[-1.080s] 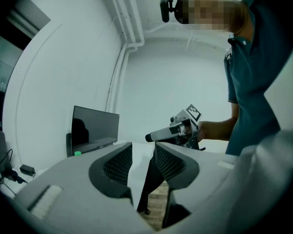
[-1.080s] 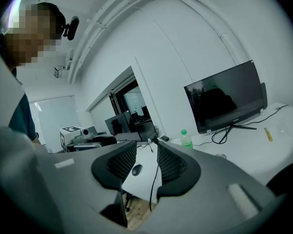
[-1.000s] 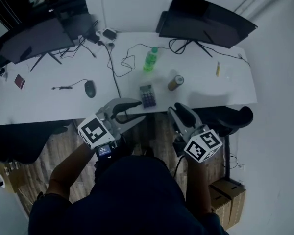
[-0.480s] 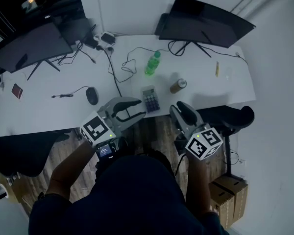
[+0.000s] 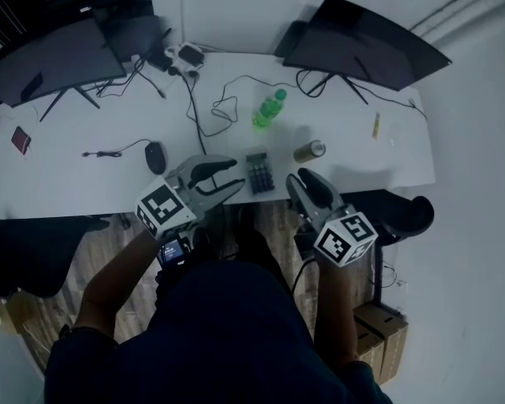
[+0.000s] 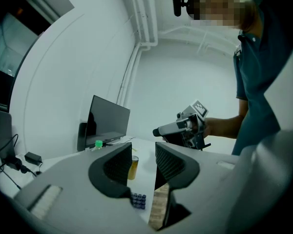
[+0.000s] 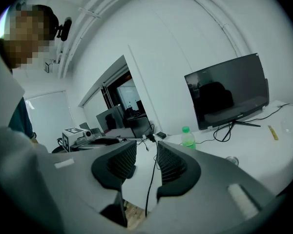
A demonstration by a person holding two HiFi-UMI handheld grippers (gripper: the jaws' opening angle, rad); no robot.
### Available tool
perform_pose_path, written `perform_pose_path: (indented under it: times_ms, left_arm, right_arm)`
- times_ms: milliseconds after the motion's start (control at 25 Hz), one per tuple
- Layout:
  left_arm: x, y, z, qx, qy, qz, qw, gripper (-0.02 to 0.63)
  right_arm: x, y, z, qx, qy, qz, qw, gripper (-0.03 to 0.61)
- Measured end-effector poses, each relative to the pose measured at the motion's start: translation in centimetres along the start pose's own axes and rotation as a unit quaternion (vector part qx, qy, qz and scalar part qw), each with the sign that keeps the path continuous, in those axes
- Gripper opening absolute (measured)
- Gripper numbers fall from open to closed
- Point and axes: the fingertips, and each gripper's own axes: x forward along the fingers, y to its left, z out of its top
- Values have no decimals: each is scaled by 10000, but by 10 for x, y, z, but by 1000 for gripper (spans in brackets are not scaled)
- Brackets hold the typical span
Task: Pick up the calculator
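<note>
Grey calculator [image 5: 258,172] flat on white desk [image 5: 67,183] near front edge, between both grippers. Left gripper [image 5: 228,177] held about level, tips just left of calculator, angled toward other gripper. Its jaws apart, just widened slightly, nothing between pads. Right gripper [image 5: 300,180] tilted slightly down, tips at desk edge right of calculator, jaws parted, empty. Both forearms reach forward from torso.

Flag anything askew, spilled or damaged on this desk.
Nothing spilled or damaged. The bottle and can stand upright; the calculator lies flat near the desk's front edge. Only loose cables sprawl.
</note>
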Motion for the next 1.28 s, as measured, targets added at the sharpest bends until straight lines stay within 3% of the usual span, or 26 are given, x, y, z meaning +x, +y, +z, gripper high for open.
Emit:
perform_pose_path:
  times_ms: [440,1280]
  left_arm:
    - [28,51,-29,-419,216,642,9968,152]
    - [72,94,-123,-1404,914,1067,9801,176]
  right_arm:
    - [44,-54,4,128,406,457,9981,115]
    - [107,-115,-41,595,1251,882,9864,115]
